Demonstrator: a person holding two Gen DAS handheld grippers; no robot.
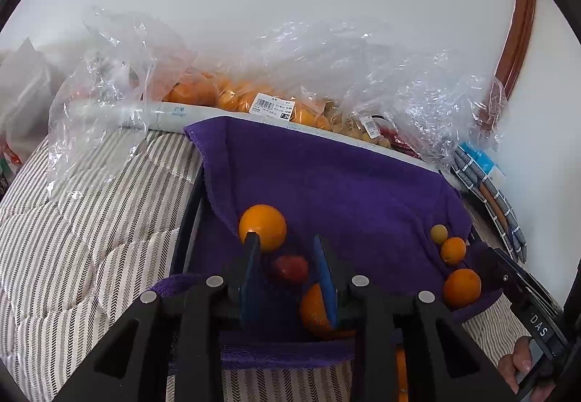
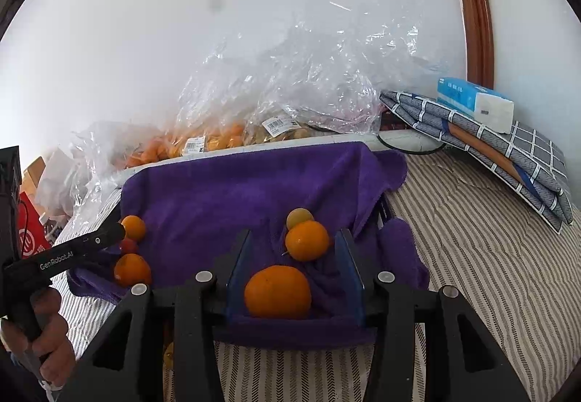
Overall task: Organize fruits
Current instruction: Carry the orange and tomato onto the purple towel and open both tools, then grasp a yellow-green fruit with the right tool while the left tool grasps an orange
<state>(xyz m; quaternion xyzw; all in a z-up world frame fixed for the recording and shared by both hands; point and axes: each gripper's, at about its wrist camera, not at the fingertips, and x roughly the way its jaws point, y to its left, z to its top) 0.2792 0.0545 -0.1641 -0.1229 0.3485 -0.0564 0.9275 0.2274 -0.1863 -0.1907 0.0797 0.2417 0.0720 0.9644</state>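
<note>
A purple towel [image 1: 326, 177] lines a container on the striped bed and holds loose fruit. In the left wrist view my left gripper [image 1: 287, 242] is open over a small red fruit [image 1: 290, 269], with an orange [image 1: 262, 226] by its left finger and another orange [image 1: 314, 307] behind its right finger. At the right lie three more fruits [image 1: 461, 287]. In the right wrist view my right gripper [image 2: 294, 236] is open, with a large orange [image 2: 277, 291] between its fingers, a smaller orange [image 2: 307, 240] and a yellowish fruit [image 2: 299, 216] just beyond. The left gripper [image 2: 105, 236] shows at the left.
Clear plastic bags [image 1: 236, 97] of oranges and other fruit lie along the wall behind the towel [image 2: 232, 137]. A folded checked cloth [image 2: 508, 155] with a tissue pack [image 2: 475, 102] lies at the right. Striped bedding [image 1: 90, 220] surrounds the container.
</note>
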